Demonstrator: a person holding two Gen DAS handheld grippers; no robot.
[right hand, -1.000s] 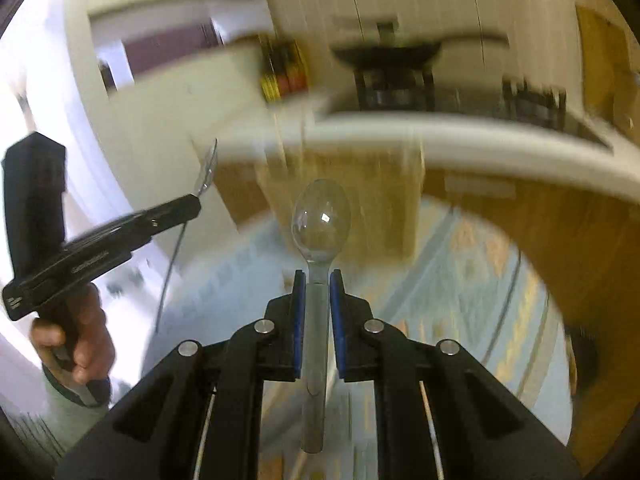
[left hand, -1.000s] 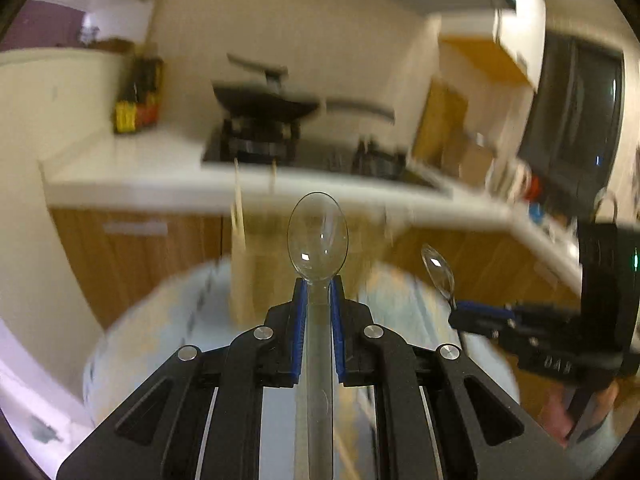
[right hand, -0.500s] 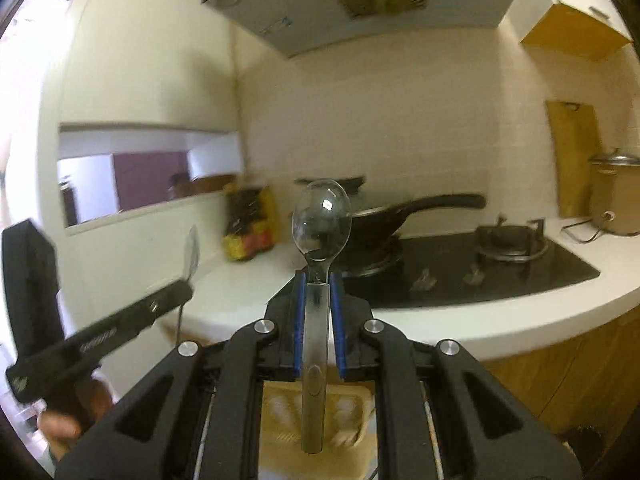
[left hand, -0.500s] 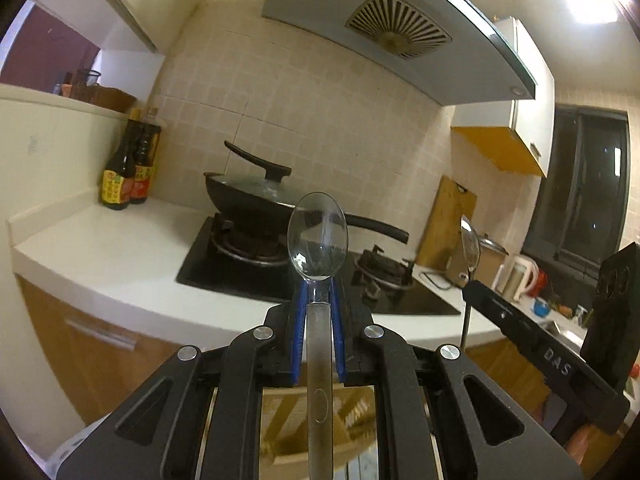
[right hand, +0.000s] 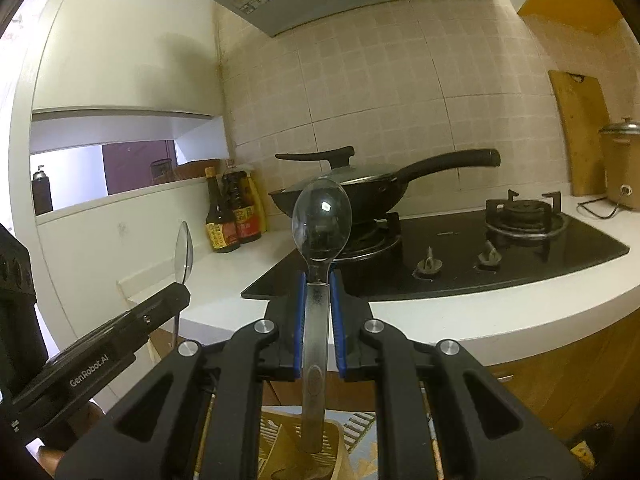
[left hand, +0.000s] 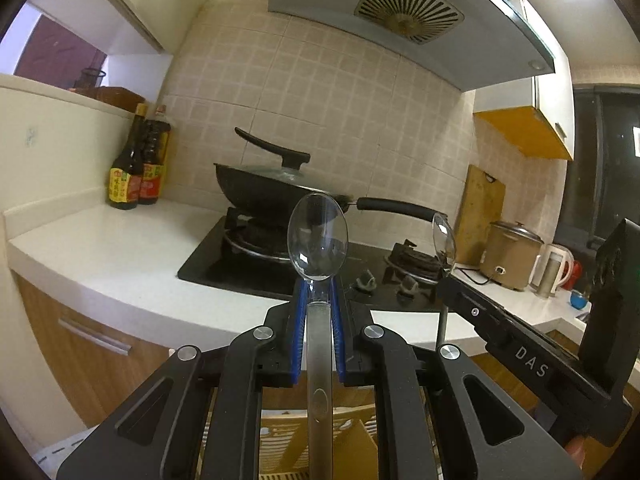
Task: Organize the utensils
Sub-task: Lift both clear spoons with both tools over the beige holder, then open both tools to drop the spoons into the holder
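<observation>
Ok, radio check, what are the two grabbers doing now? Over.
Left gripper shut on shiny metal spoon. Right gripper shut on second metal spoon. Wooden utensil holder below. Nothing in the way.

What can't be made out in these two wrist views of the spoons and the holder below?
- Wooden holder, left wrist view: mostly hidden behind the left hand-held gripper; its compartments are unreadable.
- Right spoon, right wrist view: its handle end reaches the holder, contact unclear.
- Hand: cut off by the edge.

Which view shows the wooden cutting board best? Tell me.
The left wrist view: the wooden cutting board shows whole, leaning against the tiled wall. The right wrist view shows it only at the distorted edge.
</observation>
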